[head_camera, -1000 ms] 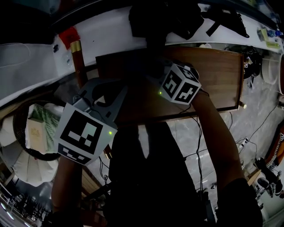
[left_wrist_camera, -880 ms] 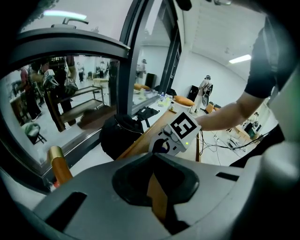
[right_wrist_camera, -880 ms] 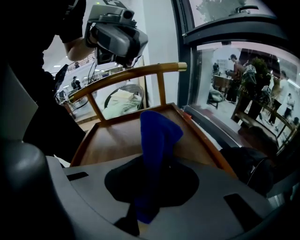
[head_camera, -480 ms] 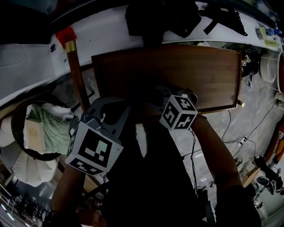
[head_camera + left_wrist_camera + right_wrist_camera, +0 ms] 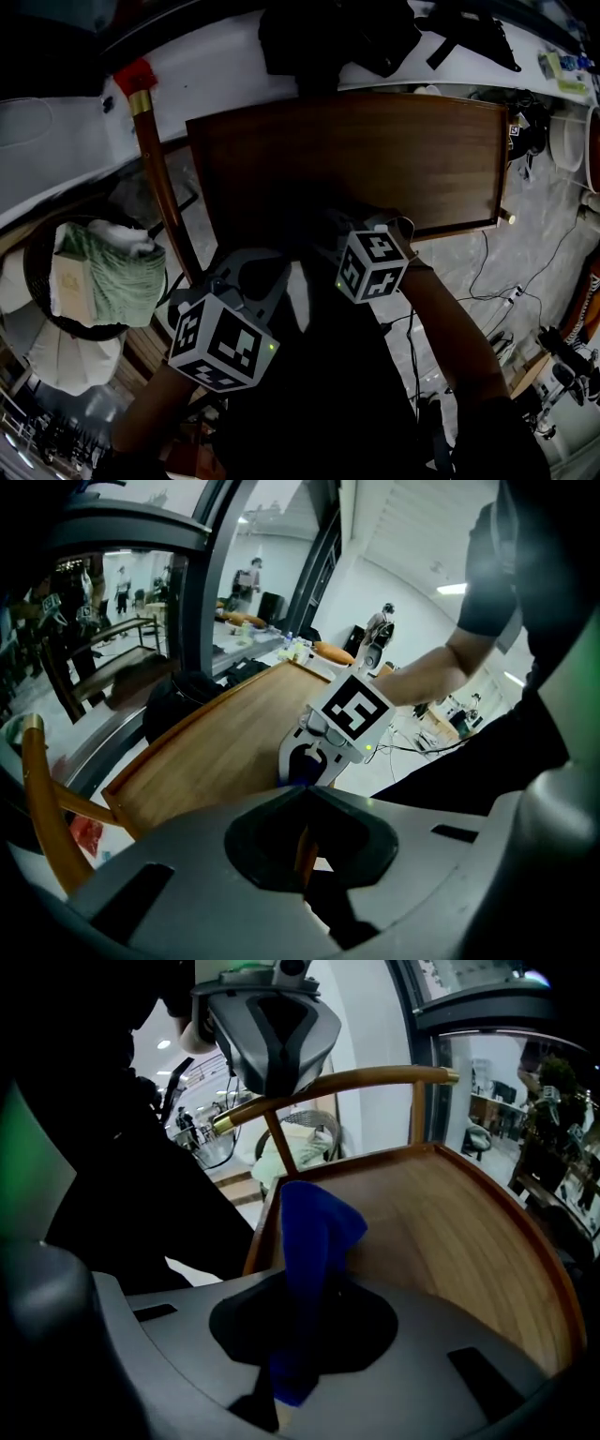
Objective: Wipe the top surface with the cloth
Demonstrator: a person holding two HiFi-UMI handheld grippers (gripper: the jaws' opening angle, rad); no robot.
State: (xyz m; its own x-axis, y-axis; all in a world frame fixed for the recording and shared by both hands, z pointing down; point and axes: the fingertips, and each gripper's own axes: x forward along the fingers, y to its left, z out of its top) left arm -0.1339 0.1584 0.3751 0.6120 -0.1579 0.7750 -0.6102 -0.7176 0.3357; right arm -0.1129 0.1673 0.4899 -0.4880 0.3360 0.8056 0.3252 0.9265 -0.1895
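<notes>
The right gripper's jaws are clamped on the blue cloth. The cloth is bunched into a narrow strip with its long axis along the jaws, and its free end stands up and forward past their tips. It sits just over the near rim of the wooden tabletop, close to the near left corner. Whether it touches the wood cannot be told. Bare board runs ahead and to the right as far as the raised lip.

The left gripper's jaws are closed together with nothing held, off the near left corner of the table. Beyond that side stands a chair's curved wooden back rail, and further left a wicker basket. In the basket are a green cloth and a pale box whose print is too small to read.
</notes>
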